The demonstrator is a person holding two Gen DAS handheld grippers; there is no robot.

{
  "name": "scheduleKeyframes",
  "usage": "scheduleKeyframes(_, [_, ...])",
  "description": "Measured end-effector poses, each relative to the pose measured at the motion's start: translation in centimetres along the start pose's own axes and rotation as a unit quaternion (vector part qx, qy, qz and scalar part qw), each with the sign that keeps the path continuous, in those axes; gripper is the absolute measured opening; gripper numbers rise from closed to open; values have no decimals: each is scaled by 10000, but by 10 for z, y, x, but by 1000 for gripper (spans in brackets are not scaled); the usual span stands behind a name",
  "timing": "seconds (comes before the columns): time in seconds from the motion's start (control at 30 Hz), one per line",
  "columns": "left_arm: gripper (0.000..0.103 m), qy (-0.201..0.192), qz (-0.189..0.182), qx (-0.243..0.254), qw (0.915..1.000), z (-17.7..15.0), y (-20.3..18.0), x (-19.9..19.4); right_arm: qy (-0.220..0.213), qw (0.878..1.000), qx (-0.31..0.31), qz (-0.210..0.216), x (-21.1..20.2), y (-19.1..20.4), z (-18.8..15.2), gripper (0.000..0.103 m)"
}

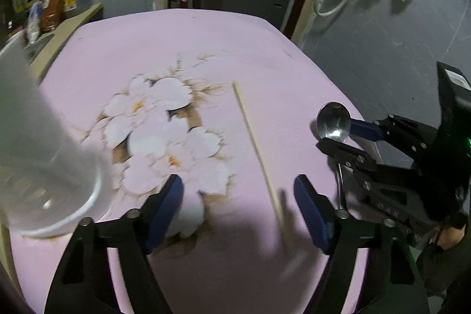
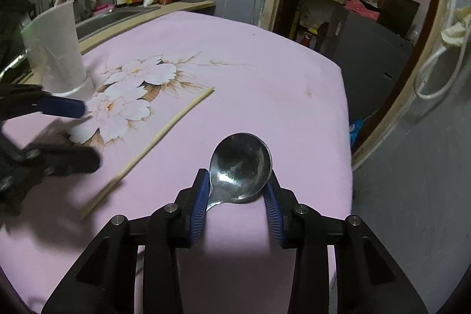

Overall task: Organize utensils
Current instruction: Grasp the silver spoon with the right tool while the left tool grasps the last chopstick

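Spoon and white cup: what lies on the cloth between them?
One chopstick lies between the spoon and white cup, plus the left gripper; clearest in the right wrist view.

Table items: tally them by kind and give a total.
Spoon: 1, held in the right claw
Chopstick: 1, lying on the tablecloth
Plastic cup: 1, standing upright
Total: 3
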State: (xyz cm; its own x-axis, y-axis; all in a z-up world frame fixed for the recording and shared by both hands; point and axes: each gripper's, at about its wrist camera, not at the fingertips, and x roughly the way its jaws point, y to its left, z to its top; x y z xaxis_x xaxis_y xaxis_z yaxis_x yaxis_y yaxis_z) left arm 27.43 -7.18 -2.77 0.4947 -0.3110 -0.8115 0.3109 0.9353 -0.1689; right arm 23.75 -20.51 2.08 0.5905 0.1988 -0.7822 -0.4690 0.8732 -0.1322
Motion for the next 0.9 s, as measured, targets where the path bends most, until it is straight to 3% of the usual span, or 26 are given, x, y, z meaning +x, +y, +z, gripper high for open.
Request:
scheduleKeyframes(0.23, [33,331,-122,-6,9994,25,-1,27,-78,9998,152,43,0,-3,-1,32])
scheduleKeyframes(0.5, [17,487,-42,-156,9987,51,3,49,-79,9995,264,151,2,-5,-2,32])
scheduleKeyframes(0.57, [6,527,11,-142,9985,53,3,50,-78,9995,272,153,2,-5,-2,32])
scheduleKeyframes(0.77, [3,546,-18,-229,9982,48,8,45,-44,9993,354,106,3,-4,0,32])
scheduleKeyframes(0.9, [3,525,-103,-595,9968,34,16,34,-6,9990,454,52,6,-3,2,34])
